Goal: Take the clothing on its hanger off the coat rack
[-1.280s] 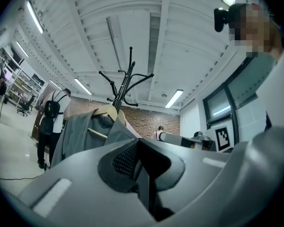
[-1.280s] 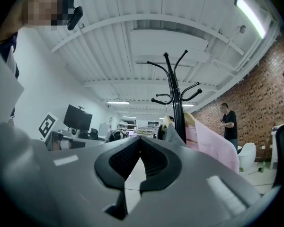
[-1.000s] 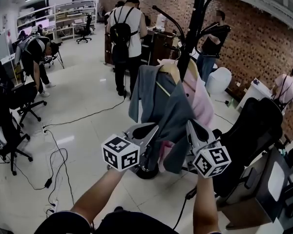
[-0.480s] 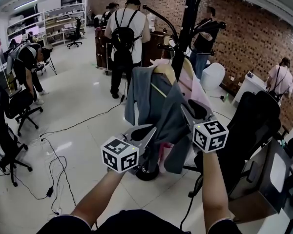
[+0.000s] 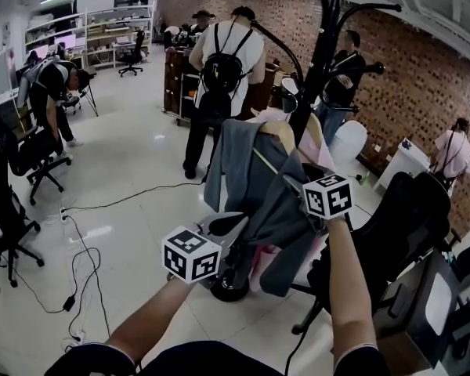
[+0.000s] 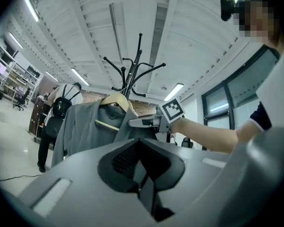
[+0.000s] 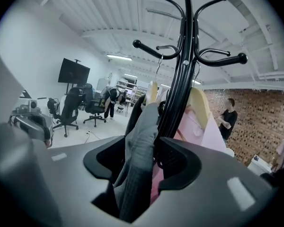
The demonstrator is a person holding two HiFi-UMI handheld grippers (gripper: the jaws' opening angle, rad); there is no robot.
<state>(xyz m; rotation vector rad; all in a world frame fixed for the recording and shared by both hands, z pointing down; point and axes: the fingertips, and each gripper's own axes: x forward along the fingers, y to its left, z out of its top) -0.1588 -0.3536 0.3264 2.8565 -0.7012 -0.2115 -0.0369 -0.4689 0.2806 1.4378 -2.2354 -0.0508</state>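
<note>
A black coat rack carries a grey jacket on a wooden hanger, with a pink garment behind it. My right gripper reaches in at the jacket's right side. In the right gripper view, the right gripper has its jaws wide apart; they have just been opening. A fold of the grey jacket hangs loose between them, in front of the rack pole. My left gripper sits lower, near the jacket's hem. In its own view, the left gripper is shut on nothing, facing the jacket.
A person with a black backpack stands just behind the rack, with other people beyond. A black office chair stands close on the right. Cables trail over the floor at left. The rack's round base lies below the left gripper.
My right gripper has moved up and forward from beside the jacket's lower edge to its upper right side. The left gripper has drifted only slightly.
</note>
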